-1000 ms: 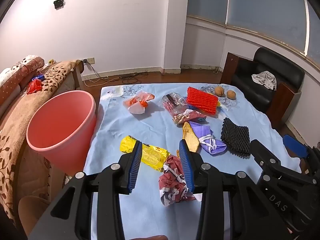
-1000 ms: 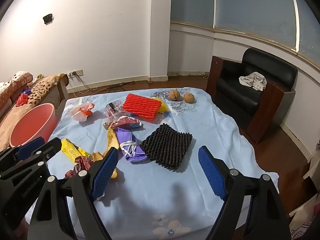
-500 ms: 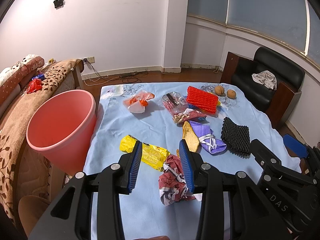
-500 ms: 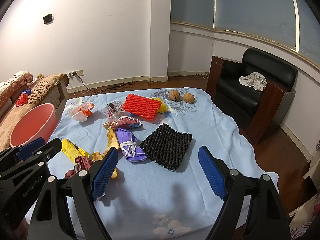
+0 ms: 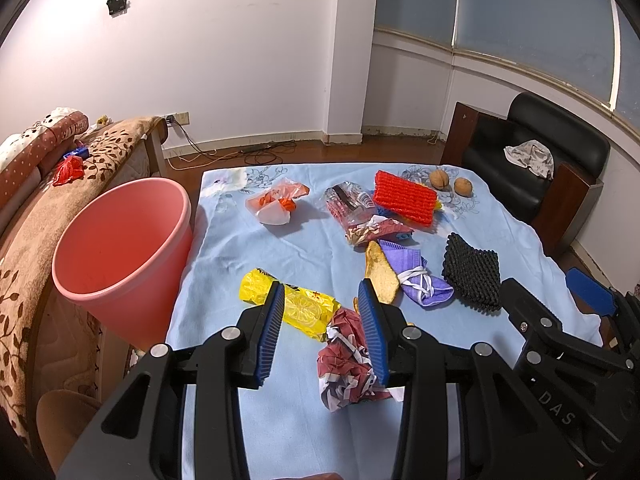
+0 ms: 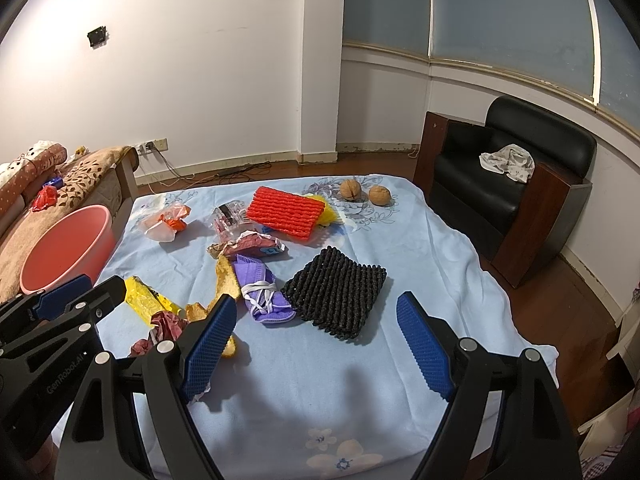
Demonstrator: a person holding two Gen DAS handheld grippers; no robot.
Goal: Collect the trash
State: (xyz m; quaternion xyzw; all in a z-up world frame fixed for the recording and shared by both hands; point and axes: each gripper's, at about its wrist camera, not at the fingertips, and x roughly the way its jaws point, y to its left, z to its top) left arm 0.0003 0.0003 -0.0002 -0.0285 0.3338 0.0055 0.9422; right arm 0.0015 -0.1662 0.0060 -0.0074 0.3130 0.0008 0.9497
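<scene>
Only your left wrist view shows the pink bin's (image 5: 120,256) inside, at left centre. Your left gripper (image 5: 322,330) hangs with jaws apart over the yellow wrapper (image 5: 304,308) and crumpled red paper (image 5: 346,360), gripping neither. Your right gripper (image 6: 316,344) gapes wide below the black foam net (image 6: 336,292), mid-frame.

Domestic room, apparently a living space in a home. Ahead of the tongs stands a table (image 5: 304,248) under a pale blue floral cloth, strewn with wrappers and packaging. To the left of the tongs, a sofa (image 5: 36,208) draped in a brown leaf-patterned throw, with a pink plastic bin (image 5: 120,248) just beside the table. Far right of the tongs, a black leather armchair (image 6: 516,168) with wooden sides carries a crumpled cloth. Beyond: white walls, a wall socket (image 5: 178,117) with trailing cables, wooden flooring.
</scene>
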